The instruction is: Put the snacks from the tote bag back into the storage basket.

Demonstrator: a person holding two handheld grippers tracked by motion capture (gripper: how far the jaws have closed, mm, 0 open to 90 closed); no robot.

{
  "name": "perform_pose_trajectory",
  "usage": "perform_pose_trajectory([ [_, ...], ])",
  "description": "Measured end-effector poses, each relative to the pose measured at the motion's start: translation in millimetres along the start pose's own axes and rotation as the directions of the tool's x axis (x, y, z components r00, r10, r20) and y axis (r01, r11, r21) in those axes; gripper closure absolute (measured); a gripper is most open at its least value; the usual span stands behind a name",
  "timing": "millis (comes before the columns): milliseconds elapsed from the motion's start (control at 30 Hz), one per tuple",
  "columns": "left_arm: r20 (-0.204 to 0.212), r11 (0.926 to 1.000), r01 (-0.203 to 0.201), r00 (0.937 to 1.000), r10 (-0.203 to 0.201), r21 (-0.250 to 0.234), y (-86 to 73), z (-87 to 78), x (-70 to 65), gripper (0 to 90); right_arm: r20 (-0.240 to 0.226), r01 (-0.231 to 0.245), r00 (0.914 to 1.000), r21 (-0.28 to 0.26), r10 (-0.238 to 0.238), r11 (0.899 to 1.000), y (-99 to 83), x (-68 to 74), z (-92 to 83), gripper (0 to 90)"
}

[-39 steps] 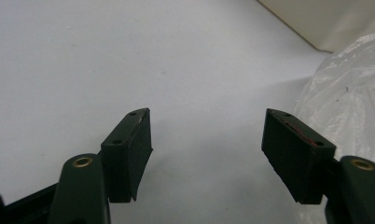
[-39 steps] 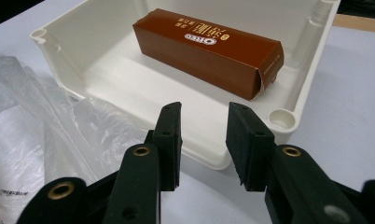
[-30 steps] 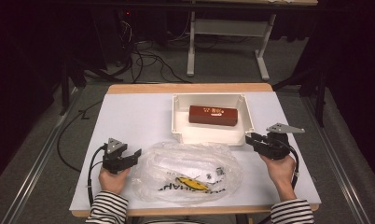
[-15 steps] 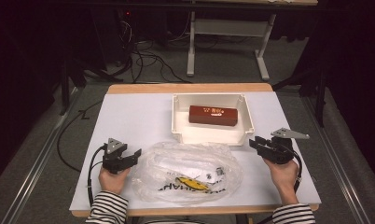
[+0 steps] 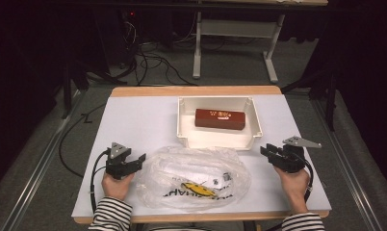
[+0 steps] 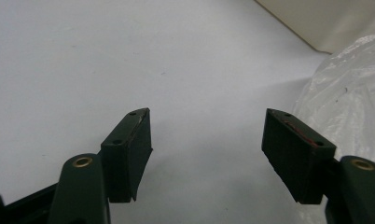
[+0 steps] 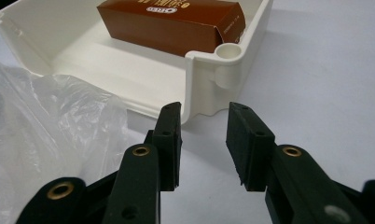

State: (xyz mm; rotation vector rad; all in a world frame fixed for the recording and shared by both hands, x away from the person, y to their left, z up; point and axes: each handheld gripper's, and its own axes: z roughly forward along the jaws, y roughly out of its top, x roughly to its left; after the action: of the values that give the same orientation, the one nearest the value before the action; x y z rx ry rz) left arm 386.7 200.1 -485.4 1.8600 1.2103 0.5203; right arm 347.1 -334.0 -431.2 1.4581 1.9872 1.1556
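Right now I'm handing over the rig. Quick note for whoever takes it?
Left gripper: open, empty, resting on the table at the left edge of the plastic bag.
Right gripper: jaws partly open, nothing between them, just off the near right corner of the white bin, right of the bag.
Brown box: lying flat inside the bin.
Bag: crumpled flat on the table in front of the bin, untouched.
Done: nothing gripped yet.
Left: likely the bag and box need handling; both grippers are poised either side of the bag.
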Motion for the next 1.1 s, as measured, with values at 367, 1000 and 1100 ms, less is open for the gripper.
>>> perform_pose_trajectory([
  [367, 0.000, 1.0000, 0.001, 1.0000, -0.001, 0.000, 0.0, -0.1, 0.0, 33.3, 0.021, -0.016, 0.9997, 0.008, 0.016, 1.000, -7.8, -5.2, 5.5, 65.5],
  [1000, 0.000, 1.0000, 0.003, 1.0000, -0.003, -0.002, 0.0, -0.1, 0.1, 33.3, 0.064, -0.037, 0.9973, 0.027, 0.035, 0.999, -16.4, -13.9, 17.0, 64.1],
  [1100, 0.001, 1.0000, 0.003, 1.0000, -0.003, 0.000, 0.0, -0.2, 0.1, 33.3, 0.072, -0.037, 0.9968, 0.031, 0.034, 0.999, -18.0, -15.2, 19.6, 63.9],
])
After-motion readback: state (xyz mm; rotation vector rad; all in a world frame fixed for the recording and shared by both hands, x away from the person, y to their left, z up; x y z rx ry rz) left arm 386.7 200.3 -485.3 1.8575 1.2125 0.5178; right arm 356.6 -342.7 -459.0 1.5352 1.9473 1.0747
